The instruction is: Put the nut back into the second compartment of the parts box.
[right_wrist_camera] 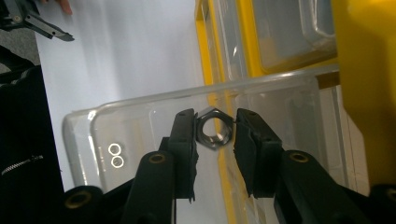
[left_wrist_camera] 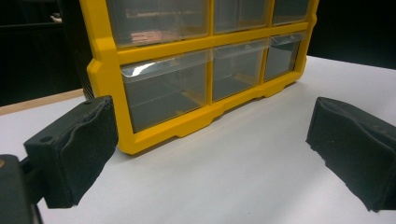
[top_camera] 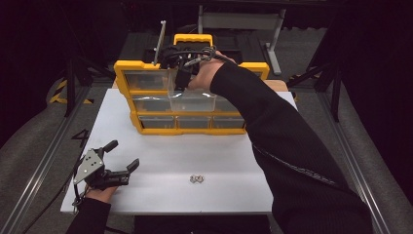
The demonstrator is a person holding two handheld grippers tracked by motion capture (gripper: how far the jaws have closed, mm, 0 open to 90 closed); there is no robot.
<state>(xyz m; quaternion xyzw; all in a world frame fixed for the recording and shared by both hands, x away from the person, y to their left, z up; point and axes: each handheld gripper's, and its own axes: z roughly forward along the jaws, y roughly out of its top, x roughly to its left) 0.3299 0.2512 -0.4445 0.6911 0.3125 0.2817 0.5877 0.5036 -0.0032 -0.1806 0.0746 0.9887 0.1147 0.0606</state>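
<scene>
Right gripper (right_wrist_camera: pixel 214 130) above pulled-out clear drawer (right_wrist_camera: pixel 140 135) of yellow organizer (top_camera: pixel 190 92), jaws clamped on steel hex nut (right_wrist_camera: pixel 214 130). Left gripper (top_camera: pixel 122 158) resting at table's (top_camera: pixel 160 161) 8 o'clock, jaws wide apart, empty. Two nuts (top_camera: pixel 197 179) at 6 o'clock.

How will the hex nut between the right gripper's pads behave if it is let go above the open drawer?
The nut looks like solid metal, so probably stiff and heavy for its size. Its flat sides sit between the right gripper pads, yet smooth metal may slip. Dropped into the clear drawer, it would likely land flat, perhaps rolling briefly on edge.
</scene>
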